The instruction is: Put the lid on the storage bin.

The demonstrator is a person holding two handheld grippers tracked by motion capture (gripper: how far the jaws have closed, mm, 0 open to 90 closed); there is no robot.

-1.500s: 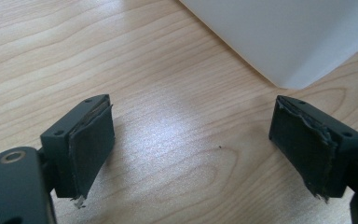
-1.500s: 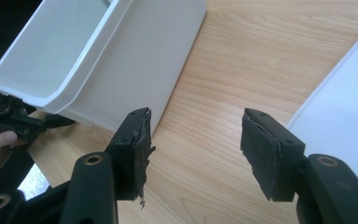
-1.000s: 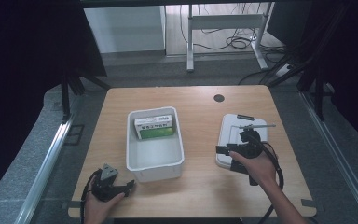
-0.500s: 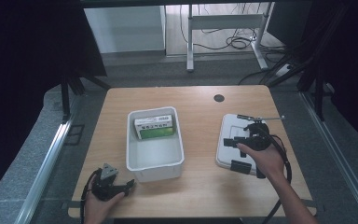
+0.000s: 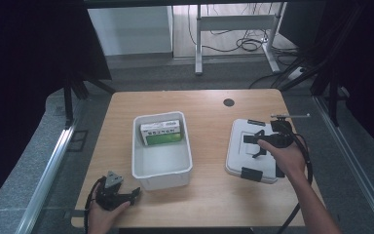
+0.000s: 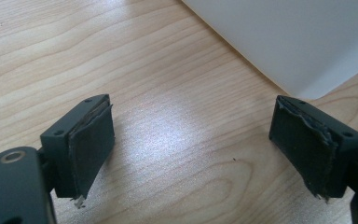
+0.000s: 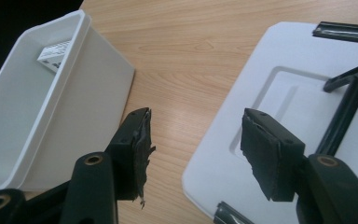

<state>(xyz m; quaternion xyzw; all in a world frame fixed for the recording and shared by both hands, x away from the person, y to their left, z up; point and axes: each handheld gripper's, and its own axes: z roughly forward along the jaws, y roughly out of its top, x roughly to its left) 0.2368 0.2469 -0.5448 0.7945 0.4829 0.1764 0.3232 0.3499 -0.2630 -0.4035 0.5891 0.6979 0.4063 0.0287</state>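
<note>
A white bin point(image 5: 160, 168) stands mid-table with a green and white box point(image 5: 161, 133) lying at its far end. To its right a white lid point(image 5: 243, 161) lies flat, with a black handle point(image 7: 349, 98) and black clips. My right gripper point(image 5: 253, 144) hovers open over the lid's left part. In the right gripper view point(image 7: 196, 149) one jaw is above the bare wood between the bin point(image 7: 42, 107) and the lid point(image 7: 279, 79), the other above the lid. My left gripper point(image 5: 131, 194) rests open near the table's front left, facing the bin's corner point(image 6: 298, 42), nothing between its jaws point(image 6: 191, 149).
The wooden table point(image 5: 209, 195) has a dark round hole point(image 5: 229, 102) near its far edge. Metal rails run along both sides on the floor. A desk frame and cables stand beyond the table.
My right gripper and hand have moved a little farther from the person over the lid. The left gripper has not moved.
</note>
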